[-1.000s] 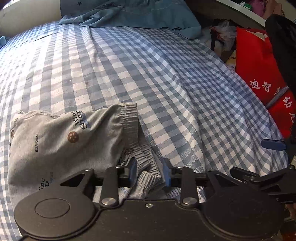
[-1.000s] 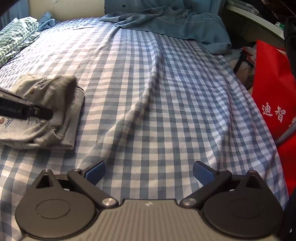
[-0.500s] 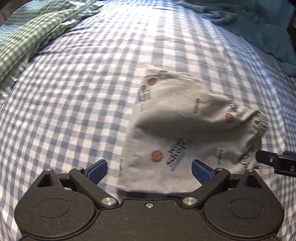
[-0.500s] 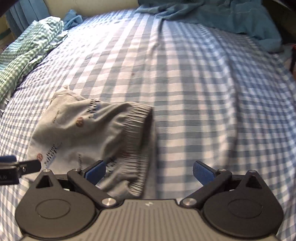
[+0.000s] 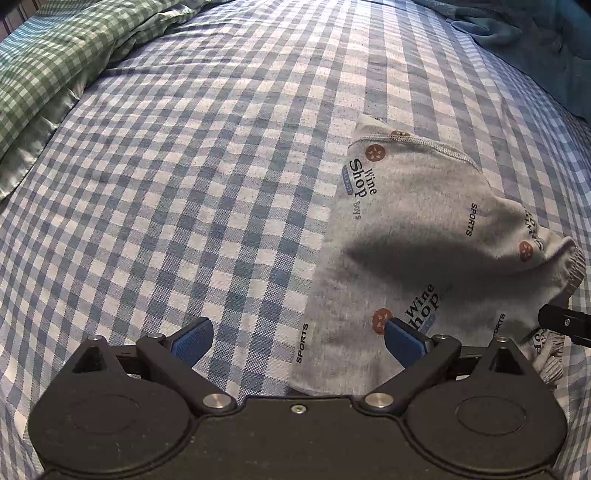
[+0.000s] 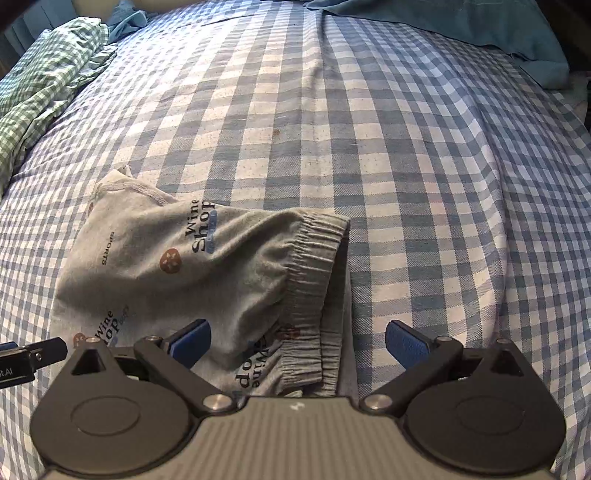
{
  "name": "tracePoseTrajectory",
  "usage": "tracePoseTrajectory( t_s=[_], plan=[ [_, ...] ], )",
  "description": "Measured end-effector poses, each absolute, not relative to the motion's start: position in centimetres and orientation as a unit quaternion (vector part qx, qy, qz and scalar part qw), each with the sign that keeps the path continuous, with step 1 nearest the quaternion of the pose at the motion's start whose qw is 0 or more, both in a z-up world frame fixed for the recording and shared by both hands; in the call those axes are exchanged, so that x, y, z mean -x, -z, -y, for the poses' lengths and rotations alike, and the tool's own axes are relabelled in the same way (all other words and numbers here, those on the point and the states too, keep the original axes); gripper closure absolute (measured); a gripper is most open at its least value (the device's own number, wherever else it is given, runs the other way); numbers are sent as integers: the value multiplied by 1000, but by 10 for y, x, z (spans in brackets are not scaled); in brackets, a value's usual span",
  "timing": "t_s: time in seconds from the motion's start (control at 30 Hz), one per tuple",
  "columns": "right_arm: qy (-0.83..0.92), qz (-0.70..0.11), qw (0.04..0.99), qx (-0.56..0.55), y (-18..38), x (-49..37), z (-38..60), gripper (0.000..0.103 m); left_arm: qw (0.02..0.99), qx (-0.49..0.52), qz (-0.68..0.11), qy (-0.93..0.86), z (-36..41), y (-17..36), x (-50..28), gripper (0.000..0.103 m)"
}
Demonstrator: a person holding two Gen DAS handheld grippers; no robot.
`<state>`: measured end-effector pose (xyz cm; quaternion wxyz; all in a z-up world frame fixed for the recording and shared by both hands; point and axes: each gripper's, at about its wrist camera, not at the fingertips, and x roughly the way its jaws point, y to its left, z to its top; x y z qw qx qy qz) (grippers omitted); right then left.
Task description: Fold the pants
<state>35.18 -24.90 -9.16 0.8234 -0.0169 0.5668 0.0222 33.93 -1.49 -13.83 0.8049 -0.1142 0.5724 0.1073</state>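
The grey printed pants [image 5: 417, 236] lie folded into a small bundle on the blue checked bed sheet [image 5: 192, 206]. My left gripper [image 5: 297, 341] hangs open above the bundle's left edge, nothing between its blue pads. In the right wrist view the pants [image 6: 207, 266] show their elastic waistband [image 6: 314, 258] on the right side. My right gripper [image 6: 297, 341] is open above the waistband end, not pressing the cloth. A fingertip of the right gripper [image 5: 565, 323] pokes in at the left wrist view's right edge; the left gripper's tip [image 6: 33, 356] shows at the right wrist view's left edge.
A green checked pillow or cover [image 5: 48, 59] lies at the bed's far left, seen also as the green checked cloth [image 6: 44, 81]. A teal blanket [image 6: 461, 26] is bunched along the far right; the same teal blanket [image 5: 535, 40] fills the left view's corner.
The left gripper let go of the waistband, opened wide and swung over the bundle's left edge. The right gripper, open throughout, moved left over the waistband end. The pants now rest on the sheet.
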Motion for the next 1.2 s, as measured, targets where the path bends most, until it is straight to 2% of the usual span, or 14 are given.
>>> tracePoseTrajectory(
  t_s=[0.2, 0.37, 0.87, 1.0, 1.2],
  plan=[
    [-4, -586, 810, 29, 110, -340, 270, 0, 779, 99, -608, -112, 19, 153, -340, 2],
    [-16, -592, 806, -5, 117, -321, 296, 0, 769, 97, -622, -110, 19, 161, -334, 1],
    [-7, -572, 820, 13, 104, -277, 305, 0, 756, 88, -639, -107, 15, 153, -302, 1],
    [-23, -519, 854, 19, 80, -276, 304, 0, 777, 86, -613, -117, 3, 124, -303, 1],
    [-49, -474, 879, 18, 71, -324, 284, 0, 822, 95, -552, -105, 4, 99, -356, 1]
  ],
)
